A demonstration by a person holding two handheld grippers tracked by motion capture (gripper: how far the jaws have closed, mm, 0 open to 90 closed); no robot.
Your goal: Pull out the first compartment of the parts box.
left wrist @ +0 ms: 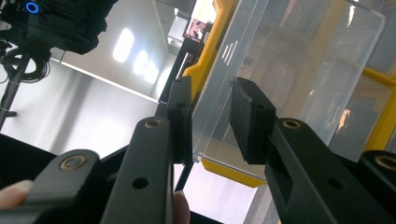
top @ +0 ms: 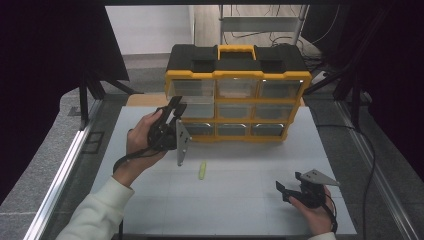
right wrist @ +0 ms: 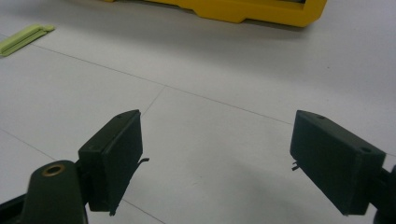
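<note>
The left tool [left wrist: 210, 121] is at the clear drawer [left wrist: 280, 70] in the top-left slot of the yellow organizer [top: 235, 100], which stands at twelve o'clock on the bench [top: 240, 200]. The drawer is drawn partway out of its slot, and its near corner sits between the jaws, one pad outside the side wall and the other against the front face; they look closed onto the plastic, though the contact itself is hard to confirm through the clear wall. To slide the drawer well, keep the pull in line with the slot, not twisting the thin wall, and keep the pinch low on the corner so it does not slip. The right tool [right wrist: 217, 158] rests with jaws spread wide over bare bench at five o'clock, holding nothing. A small green clip [top: 202, 170] lies at centre.
</note>
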